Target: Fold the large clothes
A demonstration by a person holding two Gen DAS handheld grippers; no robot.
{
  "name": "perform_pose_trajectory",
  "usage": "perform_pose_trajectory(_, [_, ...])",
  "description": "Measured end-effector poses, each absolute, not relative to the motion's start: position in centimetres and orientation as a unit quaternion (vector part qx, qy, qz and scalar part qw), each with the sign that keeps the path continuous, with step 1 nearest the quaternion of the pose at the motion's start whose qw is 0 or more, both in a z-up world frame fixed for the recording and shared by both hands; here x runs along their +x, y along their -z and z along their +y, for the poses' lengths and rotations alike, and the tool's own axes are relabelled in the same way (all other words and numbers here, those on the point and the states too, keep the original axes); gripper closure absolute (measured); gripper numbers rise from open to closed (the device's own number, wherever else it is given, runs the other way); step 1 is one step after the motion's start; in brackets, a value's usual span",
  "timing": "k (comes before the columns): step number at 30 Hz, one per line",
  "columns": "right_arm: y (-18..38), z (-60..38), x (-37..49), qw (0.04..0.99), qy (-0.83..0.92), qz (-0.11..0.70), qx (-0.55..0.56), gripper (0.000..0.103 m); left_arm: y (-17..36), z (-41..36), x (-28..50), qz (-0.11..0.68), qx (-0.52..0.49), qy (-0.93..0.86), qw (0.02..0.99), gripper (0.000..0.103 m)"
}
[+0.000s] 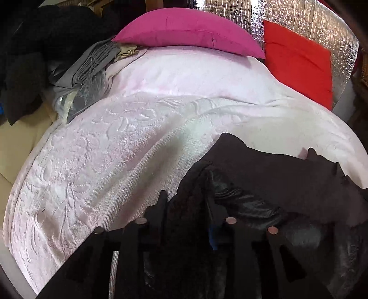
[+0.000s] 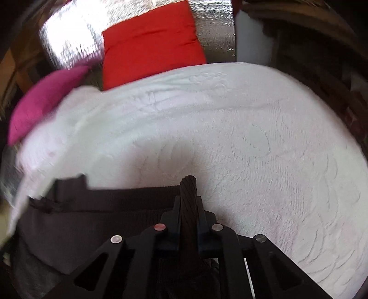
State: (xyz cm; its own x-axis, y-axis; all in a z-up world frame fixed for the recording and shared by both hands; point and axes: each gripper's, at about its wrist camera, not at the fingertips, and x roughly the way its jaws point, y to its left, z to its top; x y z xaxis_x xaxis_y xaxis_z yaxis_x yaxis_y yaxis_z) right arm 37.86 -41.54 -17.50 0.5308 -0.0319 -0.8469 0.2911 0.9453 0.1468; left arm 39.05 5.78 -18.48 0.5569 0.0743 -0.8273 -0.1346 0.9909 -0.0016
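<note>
A large dark garment [image 1: 276,179] lies at the near edge of a bed under a pale pink embossed blanket [image 1: 115,149]. In the left wrist view, bunched glossy dark fabric fills the gap between the black fingers of my left gripper [image 1: 186,197], which is shut on it. In the right wrist view the same dark garment [image 2: 92,218] spreads to the left. Its ribbed edge [image 2: 188,186] stands up between the fingers of my right gripper [image 2: 188,202], which is shut tight on it. The rest of the garment is hidden below both grippers.
A magenta pillow [image 1: 191,32] and a red pillow [image 1: 299,59] lean at the head of the bed against a silver foil wall [image 1: 299,13]. Folded grey cloth [image 1: 92,59] and a black heap [image 1: 34,46] sit at the far left. The blanket [image 2: 253,149] stretches out beyond the garment.
</note>
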Motion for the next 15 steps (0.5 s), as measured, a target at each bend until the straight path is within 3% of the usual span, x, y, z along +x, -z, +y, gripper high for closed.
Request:
perform_pose_trajectory(6, [14.4,-43.5,34.2,0.859,0.047,0.456,0.229,0.078,16.9,6.1,37.9,0.480,-0.036,-0.040,0.875,0.041])
perform_pose_trajectory(8, [13.4,-43.8,32.0,0.861,0.026,0.448,0.241,0.061,16.1,6.2,37.2,0.476,-0.036,-0.026,0.878,0.031])
perform_pose_trajectory(9, [12.9,-44.1,30.9,0.863,0.021,0.441,0.246,0.028,15.7,6.2,36.8,0.473,-0.035,-0.019,0.880,0.030])
perform_pose_trajectory(10, [12.6,-44.2,29.8,0.865,0.021,0.434,0.251,0.011,15.3,6.4,36.2,0.470,-0.031,-0.011,0.882,0.029])
perform_pose_trajectory(12, [11.7,-44.6,26.1,0.877,0.025,0.399,0.267,0.011,14.8,6.6,35.5,0.469,-0.023,-0.004,0.883,0.029])
perform_pose_trajectory(15, [12.4,-45.2,23.2,0.869,0.015,0.410,0.278,0.011,14.4,7.8,34.1,0.467,-0.009,-0.001,0.884,0.029])
